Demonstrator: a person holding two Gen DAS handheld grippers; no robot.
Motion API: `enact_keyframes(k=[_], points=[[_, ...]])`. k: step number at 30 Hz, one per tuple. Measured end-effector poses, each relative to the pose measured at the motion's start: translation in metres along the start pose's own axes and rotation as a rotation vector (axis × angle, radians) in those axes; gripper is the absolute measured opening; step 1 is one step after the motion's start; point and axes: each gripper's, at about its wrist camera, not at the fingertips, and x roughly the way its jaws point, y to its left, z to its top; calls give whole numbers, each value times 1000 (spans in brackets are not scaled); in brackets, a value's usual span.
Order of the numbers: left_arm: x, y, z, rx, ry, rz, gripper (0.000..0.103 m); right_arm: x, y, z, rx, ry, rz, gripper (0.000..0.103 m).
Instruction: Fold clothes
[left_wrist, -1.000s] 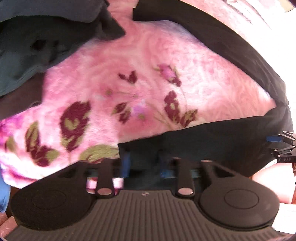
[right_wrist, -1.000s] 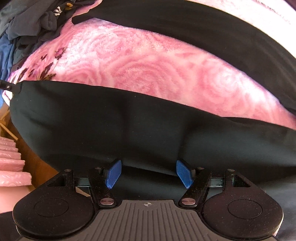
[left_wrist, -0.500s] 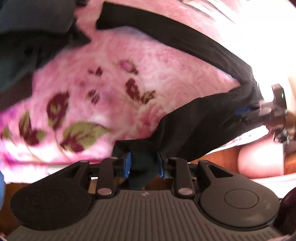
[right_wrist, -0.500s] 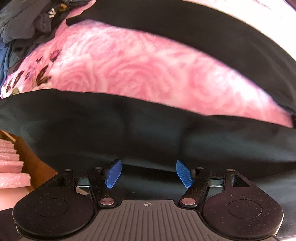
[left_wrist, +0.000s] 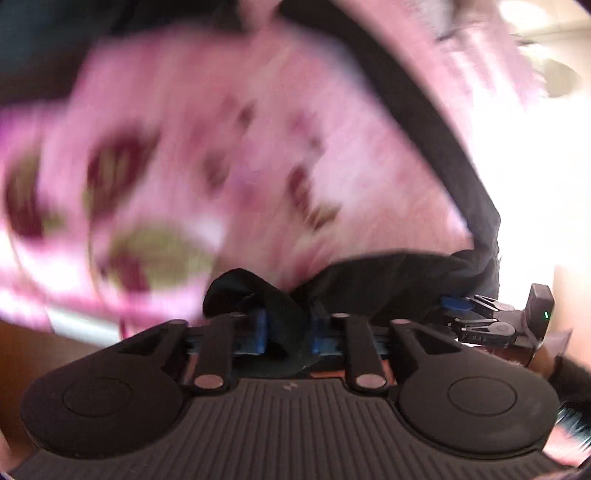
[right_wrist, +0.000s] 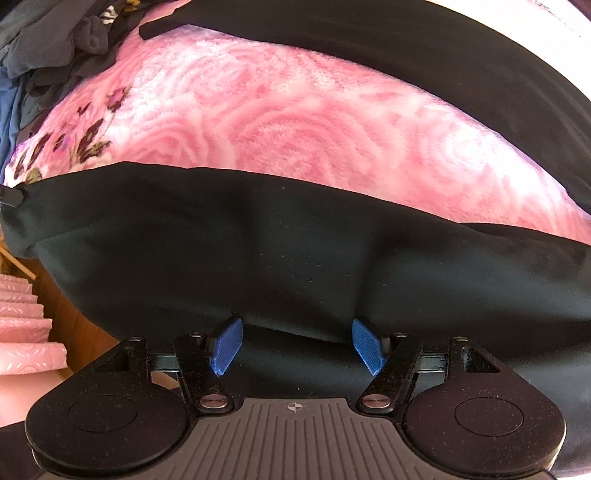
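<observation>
I am gathering a black garment spread on a pink floral blanket. My left gripper is closing on its bunched corner; my right gripper gapes wide over the near edge, gripping nothing. Next, I judge, it must clamp there.

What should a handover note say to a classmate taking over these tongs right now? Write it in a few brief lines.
Left tongs: closing on a bunched corner of the black garment, cloth between the pads.
Right tongs: open, pads apart over the garment's near edge, nothing gripped.
Garment: spread across the pink floral blanket, one band near, another far. A pile of dark clothes lies at the far left.
Done: one corner taken.
Left: close the right tongs on the edge, probably lift and fold over. Left view is blurred.
</observation>
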Motion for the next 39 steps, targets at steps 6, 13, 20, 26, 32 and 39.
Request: enact_keyframes(k=[6,13,20,26,32,39], points=[[-32,-8,24,7,-247,12,6,-9,-8,2,64,-80,-27,69],[-7,8,19,17,-93,157,18,-7,-10,-6,67,-54,-31,69],[2,6,-5,172,-21,158,45,-14,-22,-26,134,-60,-43,69],[15,-6,-28,393,-4,178,41,-21,-26,-35,169,-67,-58,69],[16,-5,2,346,56,85,7,-27,-27,-37,171,-75,-68,69],[14,-8,-1,520,105,-42,56,-29,-24,-40,166,-82,-76,69]])
